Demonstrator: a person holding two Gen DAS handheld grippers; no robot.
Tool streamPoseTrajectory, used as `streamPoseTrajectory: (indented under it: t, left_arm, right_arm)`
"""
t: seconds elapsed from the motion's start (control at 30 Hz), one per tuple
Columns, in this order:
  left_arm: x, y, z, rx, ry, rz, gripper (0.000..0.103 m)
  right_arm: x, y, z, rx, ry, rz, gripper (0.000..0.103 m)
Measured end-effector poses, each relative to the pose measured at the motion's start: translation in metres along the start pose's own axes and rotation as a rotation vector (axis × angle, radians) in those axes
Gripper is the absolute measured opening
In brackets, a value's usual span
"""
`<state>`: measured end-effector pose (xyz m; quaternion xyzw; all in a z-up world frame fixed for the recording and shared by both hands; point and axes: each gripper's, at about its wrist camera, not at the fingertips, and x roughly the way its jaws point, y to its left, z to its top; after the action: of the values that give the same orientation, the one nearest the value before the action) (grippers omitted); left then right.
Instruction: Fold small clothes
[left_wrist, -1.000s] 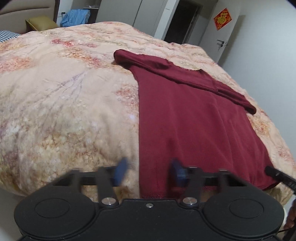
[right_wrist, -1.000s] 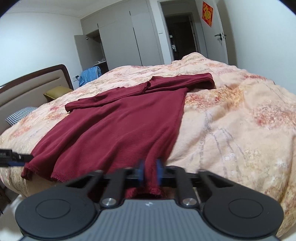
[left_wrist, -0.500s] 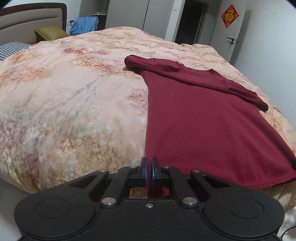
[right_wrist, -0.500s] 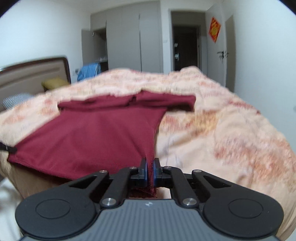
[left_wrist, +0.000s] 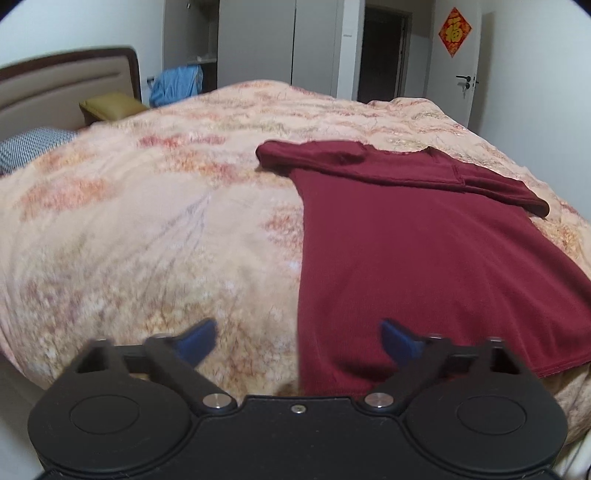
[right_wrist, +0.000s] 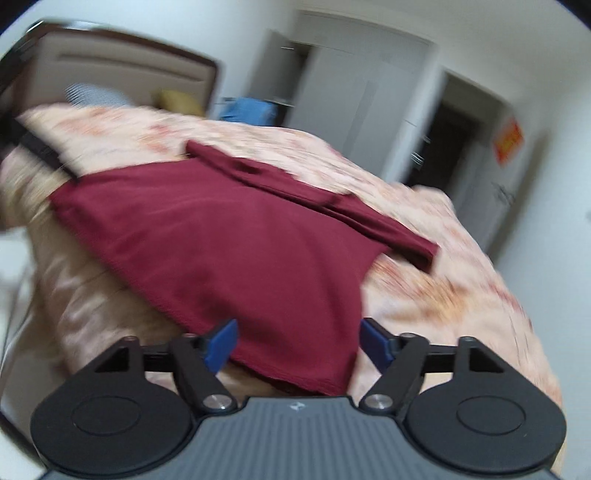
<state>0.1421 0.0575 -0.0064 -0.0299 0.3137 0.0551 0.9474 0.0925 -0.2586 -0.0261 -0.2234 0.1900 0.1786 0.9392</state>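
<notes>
Left wrist view: the left gripper (left_wrist: 298, 338) was seen spread wide, nothing held, its blue fingertips (left_wrist: 195, 339) straddling the near left hem corner of the maroon T-shirt (left_wrist: 417, 254). The shirt was laid flat on the floral quilt (left_wrist: 147, 229). Right wrist view, blurred: the right gripper (right_wrist: 298, 341) was likewise spread wide and unloaded, framing the shirt's near right hem corner.

Left hand-held gripper (left_wrist: 297, 338) gapes — shirt (left_wrist: 424, 258) lies flat.

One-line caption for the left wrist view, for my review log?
Left gripper with jaws open over the hem corner of a dark red shirt spread flat on a floral bedspread.
</notes>
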Motion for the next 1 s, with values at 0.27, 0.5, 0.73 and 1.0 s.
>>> streamPoseTrajectory:
  t: [0.27,0.5,0.73,1.0]
  left_arm:
    - [-0.003,-0.036,0.000,0.164,-0.032,-0.019,0.102]
    - [0.000,-0.057,-0.002,0.217,-0.008,-0.082,0.102]
    - [-0.011,-0.063,-0.016,0.307,-0.076,-0.219,0.102]
    - [-0.005,-0.110,-0.044,0.535,-0.075,-0.241,0.102]
  right_arm:
    - [0.019,0.059,-0.003,-0.284,0.014,0.047,0.087]
    - [0.037,0.089,-0.005,-0.452,-0.056,-0.003,0.062]
    - [0.033,0.082,0.004,-0.462,-0.079,0.092,0.014]
    - [0.031,0.019,0.051,-0.040,-0.022,0.300,0.009]
